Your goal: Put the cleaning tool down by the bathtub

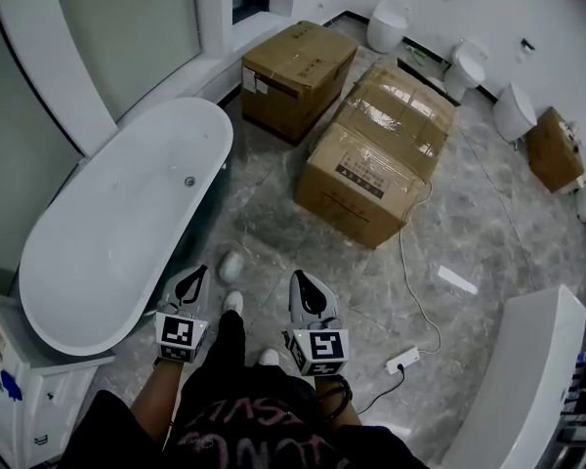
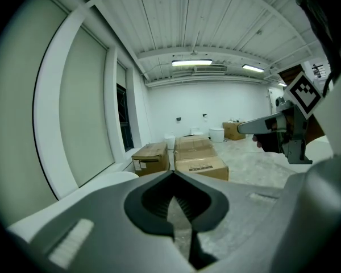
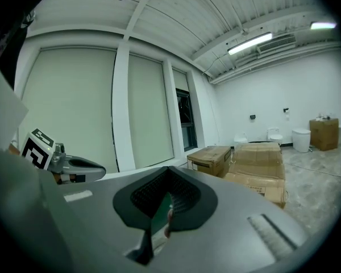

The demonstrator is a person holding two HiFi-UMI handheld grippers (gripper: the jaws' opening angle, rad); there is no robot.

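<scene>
Honestly, nothing here could properly be read. The nearest cardboard box [image 1: 371, 189] had a dark strip label [image 1: 356, 175] with pale print on top, way too small to make out. The box by the window [image 1: 295, 66] carried a white sticker [image 1: 250, 83] on its side, same story. The person's black shirt [image 1: 244, 428] had pinkish lettering, but it was too smeared to spell out. The left cube [image 1: 180, 335] and right cube [image 1: 318, 350] each wore a black-and-white square marker, pure pattern, no letters. A blue mark [image 1: 8, 384] sat on the white cabinet [image 1: 24, 408], also illegible.
</scene>
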